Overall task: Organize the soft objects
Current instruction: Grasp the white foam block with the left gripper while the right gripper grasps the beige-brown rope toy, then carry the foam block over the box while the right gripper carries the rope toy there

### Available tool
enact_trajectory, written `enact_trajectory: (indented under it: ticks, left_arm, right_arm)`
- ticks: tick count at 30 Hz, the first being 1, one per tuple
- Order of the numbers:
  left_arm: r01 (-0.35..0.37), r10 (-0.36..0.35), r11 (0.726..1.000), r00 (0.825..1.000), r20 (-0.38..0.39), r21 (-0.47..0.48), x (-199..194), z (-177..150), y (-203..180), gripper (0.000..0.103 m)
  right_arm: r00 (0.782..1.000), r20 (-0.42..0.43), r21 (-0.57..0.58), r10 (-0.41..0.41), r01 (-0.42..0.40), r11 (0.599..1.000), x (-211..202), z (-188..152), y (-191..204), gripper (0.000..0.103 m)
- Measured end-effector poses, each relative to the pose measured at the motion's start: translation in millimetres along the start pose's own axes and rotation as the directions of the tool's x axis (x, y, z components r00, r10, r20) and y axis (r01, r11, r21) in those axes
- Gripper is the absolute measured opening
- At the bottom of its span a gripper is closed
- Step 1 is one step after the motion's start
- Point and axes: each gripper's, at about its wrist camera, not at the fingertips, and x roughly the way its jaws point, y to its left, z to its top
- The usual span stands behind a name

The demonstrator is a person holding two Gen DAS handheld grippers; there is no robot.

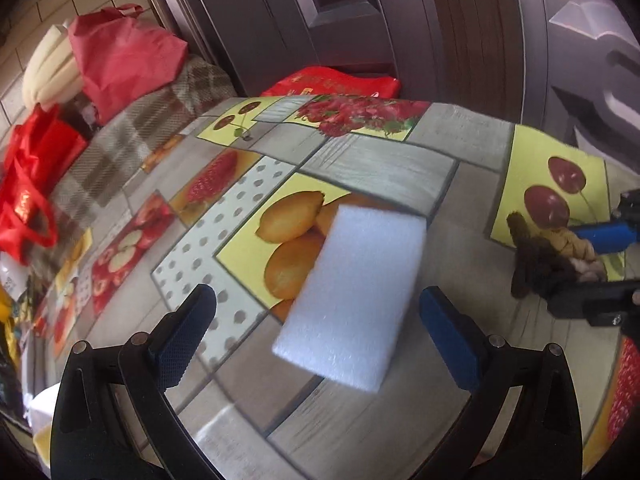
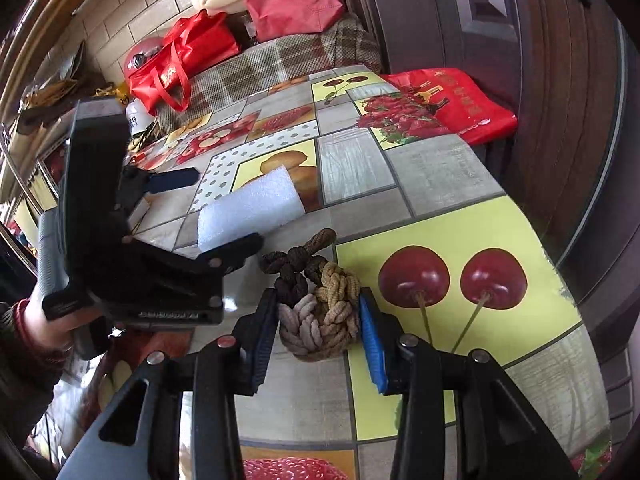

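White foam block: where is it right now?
The white foam block lies flat on the fruit-print tablecloth, over the lemon picture, between the open jaws of the left gripper. The knotted rope toy held by the right gripper sits nearby.

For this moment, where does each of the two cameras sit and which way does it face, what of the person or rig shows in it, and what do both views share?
Left wrist: sits on the left gripper, looks forward and down over the fruit-print tablecloth at the white foam block between its open fingers; the right gripper shows at the right edge.
Right wrist: sits on the right gripper, closed on the knotted rope ball; the left gripper and the hand holding it show on the left.
Shared: tablecloth, foam block, rope ball, red bags, dark door.
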Motion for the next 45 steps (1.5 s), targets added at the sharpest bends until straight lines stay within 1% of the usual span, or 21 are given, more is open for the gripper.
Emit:
enact_trajectory:
  ticks: [1,2,3,6,11,15,18,20,21,22,26,30,33,39,45]
  left_arm:
    - [0.021,-0.021,1.0,1.0,-0.003,-0.009,1.0,0.1,2.1,0.097]
    - [0.047,-0.047,0.999,0.999,0.004,-0.016,-0.1,0.1,3.9,0.064]
    - [0.055,-0.055,0.998,0.998,0.002,-0.024,-0.2,-0.5,4.9,0.054]
    - [0.031,-0.03,0.999,1.0,0.007,-0.025,-4.4,-2.5,-0.5,0.054]
    - [0.038,-0.037,0.999,0.999,0.035,-0.011,-23.5,-11.6,-18.5,0.054]
    - [0.085,-0.081,0.994,0.994,0.068,-0.064,-48.5,-28.2,-20.3,0.054]
    - [0.086,-0.077,0.991,0.993,0.089,-0.105,-70.2,-44.4,-23.7,0.053]
    - [0.073,-0.063,0.992,0.993,0.096,-0.107,-81.2,-53.1,-30.0,0.054]
    - [0.081,-0.071,0.992,0.993,0.098,-0.102,-87.1,-57.9,-34.1,0.053]
    - [0.093,-0.083,0.991,0.992,0.1,-0.099,-92.0,-62.7,-37.0,0.053]
    - [0.11,-0.097,0.987,0.988,0.118,-0.113,-113.3,-81.8,-39.9,0.053]
    - [0.116,-0.1,0.983,0.988,0.117,-0.14,-127.2,-98.2,-36.8,0.054]
    - [0.11,-0.088,0.978,0.988,0.129,-0.176,-138.1,-109.3,-31.3,0.054]
    - [0.091,-0.053,0.964,0.986,0.156,-0.25,-156.5,-128.6,-15.2,0.054]
    - [0.062,0.001,0.946,0.981,0.193,-0.317,-176.5,-148.0,-0.2,0.054]
  right_arm:
    - [1.0,0.002,0.001,0.001,-0.001,1.0,-0.3,0.0,0.3,0.04]
    - [1.0,0.001,0.001,0.001,-0.001,1.0,-0.4,-0.2,1.1,0.039]
    - [1.0,0.003,0.002,0.002,-0.002,1.0,-0.7,-0.2,1.4,0.039]
    - [1.0,0.005,0.0,-0.001,0.001,1.0,-0.9,0.1,2.1,0.039]
    - [1.0,0.014,-0.002,-0.028,0.028,1.0,-1.2,0.2,2.2,0.039]
    - [0.999,0.027,0.02,-0.041,0.04,0.999,-3.2,0.1,-1.8,0.039]
    - [0.998,0.034,0.026,-0.061,0.06,0.998,-4.4,-0.2,-1.9,0.039]
    - [0.996,0.04,0.024,-0.081,0.081,0.996,-5.3,-0.2,-0.9,0.039]
    - [0.995,0.042,0.024,-0.089,0.088,0.996,-5.9,-0.5,-0.4,0.039]
    - [0.995,0.041,0.027,-0.089,0.088,0.996,-6.4,-1.0,-0.2,0.039]
    - [0.996,0.045,0.037,-0.074,0.073,0.997,-10.5,-6.8,6.4,0.04]
    - [0.998,0.044,0.01,-0.052,0.051,0.999,-11.4,-12.3,27.5,0.04]
    - [0.999,0.035,-0.025,-0.03,0.031,0.999,-8.0,-15.8,48.6,0.04]
    - [0.999,0.048,-0.094,-0.01,0.014,0.995,-6.3,-24.2,90.0,0.04]
    - [0.998,0.067,-0.124,0.019,-0.01,0.992,-5.7,-30.5,120.0,0.04]
